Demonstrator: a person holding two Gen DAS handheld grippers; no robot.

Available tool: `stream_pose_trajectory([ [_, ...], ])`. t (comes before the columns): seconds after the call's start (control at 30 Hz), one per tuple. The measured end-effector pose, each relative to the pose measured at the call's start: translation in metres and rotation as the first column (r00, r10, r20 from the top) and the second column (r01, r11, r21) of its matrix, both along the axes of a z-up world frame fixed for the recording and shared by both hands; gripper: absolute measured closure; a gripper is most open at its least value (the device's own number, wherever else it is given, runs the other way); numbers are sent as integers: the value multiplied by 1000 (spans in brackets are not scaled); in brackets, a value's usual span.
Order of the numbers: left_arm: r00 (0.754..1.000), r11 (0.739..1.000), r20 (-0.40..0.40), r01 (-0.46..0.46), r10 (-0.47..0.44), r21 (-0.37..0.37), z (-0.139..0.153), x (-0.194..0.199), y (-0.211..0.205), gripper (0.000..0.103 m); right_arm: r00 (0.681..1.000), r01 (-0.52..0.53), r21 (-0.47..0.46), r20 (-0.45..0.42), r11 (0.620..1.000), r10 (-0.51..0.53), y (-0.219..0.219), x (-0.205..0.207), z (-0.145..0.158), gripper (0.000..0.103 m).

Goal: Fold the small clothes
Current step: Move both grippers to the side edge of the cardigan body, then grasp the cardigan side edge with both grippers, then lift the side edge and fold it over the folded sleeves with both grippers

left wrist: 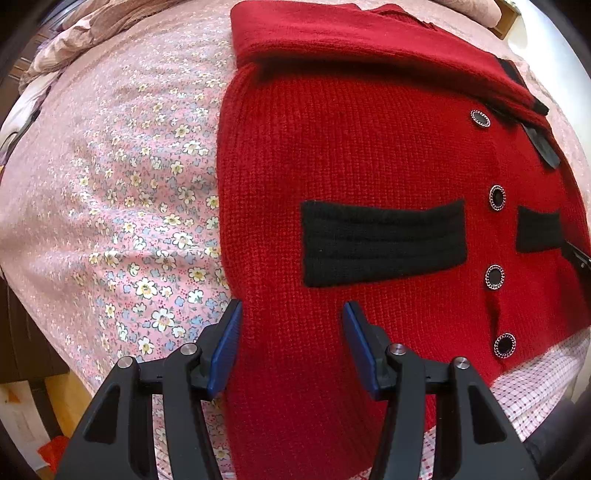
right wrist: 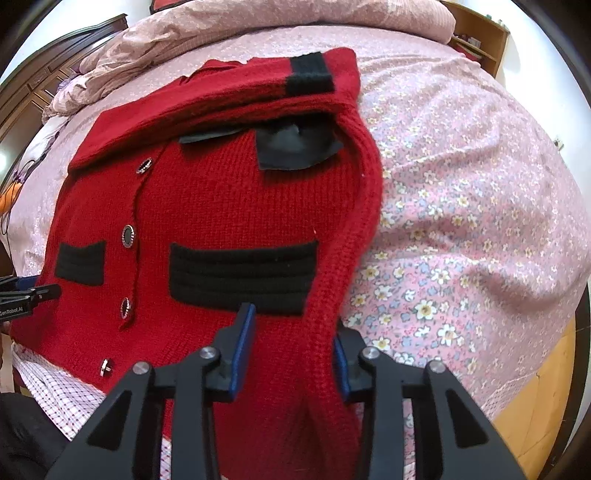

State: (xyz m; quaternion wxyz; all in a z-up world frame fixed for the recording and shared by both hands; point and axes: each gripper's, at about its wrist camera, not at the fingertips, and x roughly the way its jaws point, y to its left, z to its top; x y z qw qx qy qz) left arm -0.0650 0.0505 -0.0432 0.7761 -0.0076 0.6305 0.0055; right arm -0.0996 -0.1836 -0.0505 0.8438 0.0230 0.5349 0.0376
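We are working over a bed covered by a pink floral sheet, with a crumpled pink duvet bunched at twelve o'clock and a wooden shelf unit at one o'clock in the right wrist view. The red knit cardigan lies face up and buttoned on the sheet, its black pocket bands across the middle and both sleeves already laid across the chest at twelve o'clock; the hem sits nearest us, partly over a checked cloth. Our left gripper has its fingers apart, straddling the cardigan's left edge near the hem at six o'clock. Our right gripper also has its fingers apart, with a raised ridge of the right side seam between the pads; we judge it not yet pinched. The risk from here, as we see it, is an uneven fold: if the right pads close on that bunched ridge only, or catch the checked cloth below, lifting the hem could drag the stacked sleeves askew or carry the under layer along. The thick knit could also slip from a shallow bite. Only the right wrist view shows the sleeve's black cuff, a dark fabric label and the left gripper's tip at nine o'clock; only the left view shows four buttons along the placket.
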Motion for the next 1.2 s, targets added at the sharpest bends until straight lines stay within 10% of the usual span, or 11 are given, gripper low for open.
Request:
stream_pose_trajectory([
  [0.2,1000,1000,11,4,-3,-10,-5,4,8,56,1000,1,-1,2,1000,-1,-2,0,0,73],
  [0.43,997,985,22,-65,70,-159,-2,1,31,92,998,25,98,48,995,-29,-21,-10,10,94],
  [1.2,952,901,275,1,132,-434,89,11,57,97,965,8,439,232,899,-122,-58,1,70,95],
])
